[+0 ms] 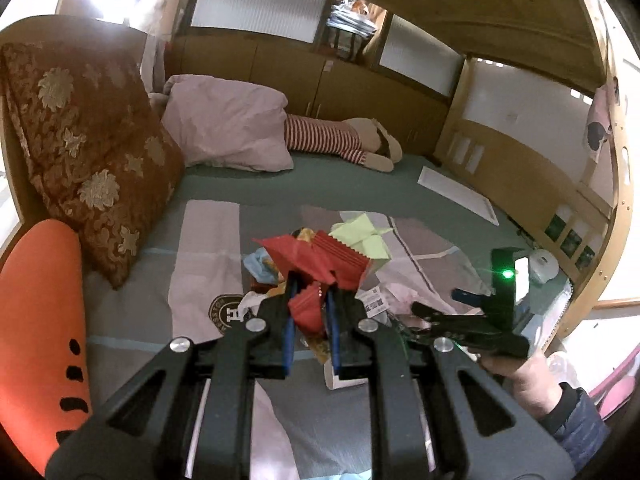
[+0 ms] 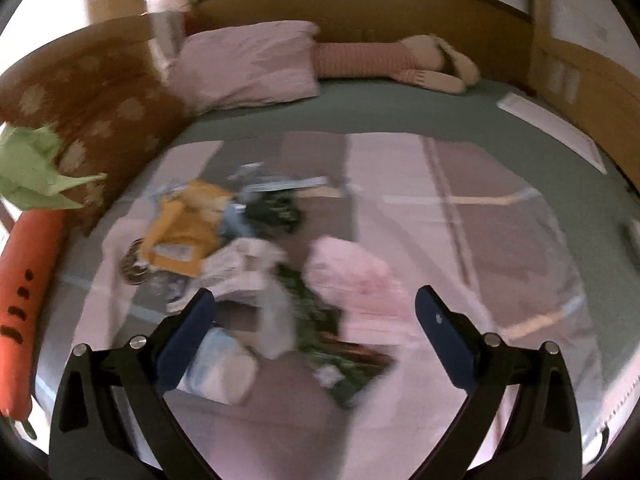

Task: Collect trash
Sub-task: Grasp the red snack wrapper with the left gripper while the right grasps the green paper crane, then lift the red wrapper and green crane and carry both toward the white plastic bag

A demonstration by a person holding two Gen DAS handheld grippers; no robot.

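Where trash [image 2: 240, 248] litters bed [image 1: 340, 172] | wooden wall cabinets [image 1: 320, 76] behind

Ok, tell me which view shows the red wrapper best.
Left wrist view: the red wrapper sits sharp and central, pinched in the left tongs. The right wrist view is blurred and shows no red wrapper.

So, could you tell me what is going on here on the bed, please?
A person is clearing trash off a bed with a hand-held gripper in each hand. The left gripper is shut on a red wrapper, held above the litter pile of wrappers and paper on the bedspread. The right gripper is open over that pile, holding nothing, with a pink wrapper between its spread fingers. Most of the trash remains on the bed.
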